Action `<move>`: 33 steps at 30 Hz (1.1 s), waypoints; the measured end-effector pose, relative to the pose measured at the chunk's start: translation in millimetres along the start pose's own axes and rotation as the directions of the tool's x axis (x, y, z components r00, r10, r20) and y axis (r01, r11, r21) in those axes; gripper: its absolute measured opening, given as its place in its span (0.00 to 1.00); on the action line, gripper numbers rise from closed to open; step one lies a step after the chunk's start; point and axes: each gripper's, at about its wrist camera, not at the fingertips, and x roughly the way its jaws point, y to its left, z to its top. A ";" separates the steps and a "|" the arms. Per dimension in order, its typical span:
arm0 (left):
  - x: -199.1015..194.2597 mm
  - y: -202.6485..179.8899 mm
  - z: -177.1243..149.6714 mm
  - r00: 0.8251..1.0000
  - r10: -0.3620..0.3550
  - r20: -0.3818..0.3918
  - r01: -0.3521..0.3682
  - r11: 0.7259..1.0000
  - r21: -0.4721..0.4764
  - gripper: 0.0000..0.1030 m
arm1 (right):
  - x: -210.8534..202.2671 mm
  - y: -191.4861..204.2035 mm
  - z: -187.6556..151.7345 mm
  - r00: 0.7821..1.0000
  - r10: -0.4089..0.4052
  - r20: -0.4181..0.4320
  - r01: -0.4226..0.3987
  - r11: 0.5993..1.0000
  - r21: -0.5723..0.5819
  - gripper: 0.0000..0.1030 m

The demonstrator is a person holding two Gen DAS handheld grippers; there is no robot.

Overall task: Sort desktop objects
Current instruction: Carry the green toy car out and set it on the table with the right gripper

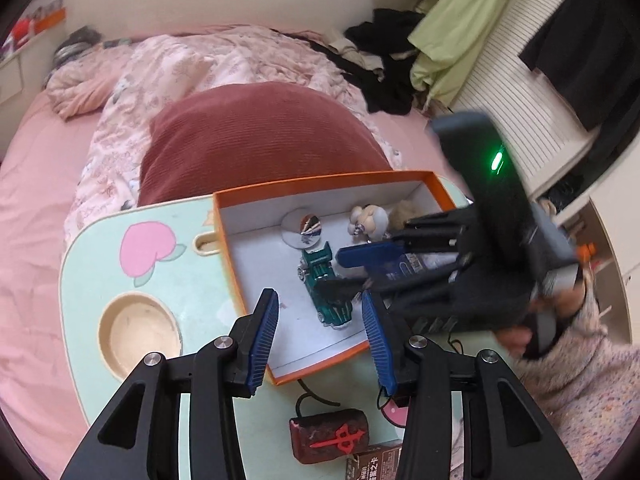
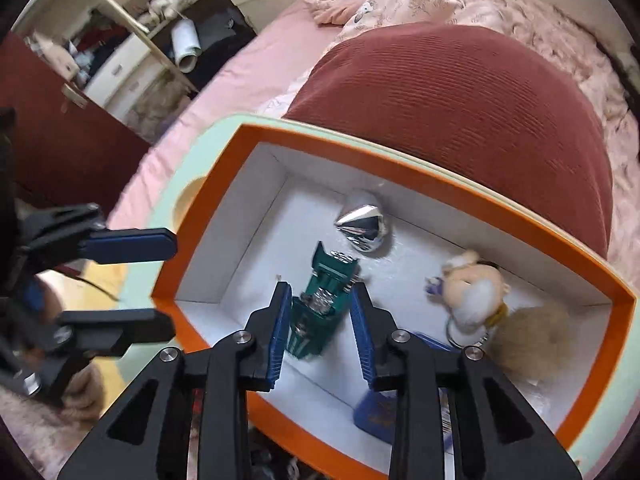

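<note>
- toy car [image 2: 320, 304], green, lies in the orange box [image 2: 400, 168] on the bench [image 1: 96, 280], near a silver cone [image 2: 362, 226] and a doll [image 2: 476, 292].
- it looks small, hard and light, probably smooth; best pinched across its narrow body.
- right gripper [image 2: 320, 320] is partly open, its pads either side of the car; the left pad looks close, but a real pinch cannot be told.
- left gripper [image 1: 320, 320] hangs partly open and empty over the box's near edge.

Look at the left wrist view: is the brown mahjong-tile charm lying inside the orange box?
No, the mahjong-tile charm lies on the green table outside the orange box, near the camera.
</note>
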 end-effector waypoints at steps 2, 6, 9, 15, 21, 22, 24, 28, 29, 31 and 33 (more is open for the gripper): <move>-2.1 4.9 -2.4 1.000 0.003 0.009 -0.002 1.000 -0.023 0.42 | 9.8 8.6 -1.9 0.997 -0.073 -0.013 0.074 0.997 0.008 0.57; -10.1 12.5 -5.3 0.999 -0.010 0.037 0.012 0.998 -0.054 0.43 | 12.0 15.1 -7.0 0.998 -0.053 0.031 0.053 0.999 0.012 0.44; -18.2 18.0 -3.2 0.997 -0.012 0.081 0.020 0.996 -0.090 0.43 | 8.1 16.2 -8.6 0.999 -0.029 0.036 0.029 1.000 -0.001 0.33; -16.9 11.5 14.4 0.996 0.002 0.092 0.008 0.994 -0.109 0.46 | -54.5 3.0 -20.9 0.958 0.105 0.269 -0.117 0.993 0.032 0.33; 30.5 -26.0 40.4 0.997 0.077 -0.009 -0.077 0.997 -0.004 0.46 | -109.3 6.5 -75.0 0.922 0.217 0.319 -0.220 0.975 -0.029 0.33; 41.5 -30.6 43.2 0.994 0.107 -0.028 -0.106 0.994 0.012 0.46 | -110.6 7.6 -85.7 0.931 0.208 0.301 -0.208 0.978 -0.033 0.33; 64.6 -37.5 47.1 0.985 0.159 -0.063 -0.157 0.987 0.035 0.44 | -110.2 -1.4 -113.4 0.949 0.154 0.273 -0.156 0.988 -0.016 0.33; 92.3 -44.8 57.4 0.964 0.257 -0.075 -0.252 0.966 0.063 0.44 | -89.0 -25.2 -141.8 0.967 0.097 0.236 -0.118 0.990 0.074 0.33; 98.9 -45.1 60.0 0.958 0.275 -0.078 -0.271 0.961 0.062 0.44 | -82.6 -30.0 -145.3 0.966 0.108 0.234 -0.134 0.986 0.100 0.33; 108.7 -44.3 61.7 0.948 0.307 -0.090 -0.302 0.951 0.066 0.43 | -75.2 -35.4 -144.3 0.964 0.116 0.239 -0.149 0.981 0.127 0.33; 120.6 -41.0 58.4 0.940 0.318 -0.123 -0.311 0.947 0.073 0.32 | -65.9 -43.0 -144.3 0.963 0.110 0.244 -0.148 0.978 0.144 0.33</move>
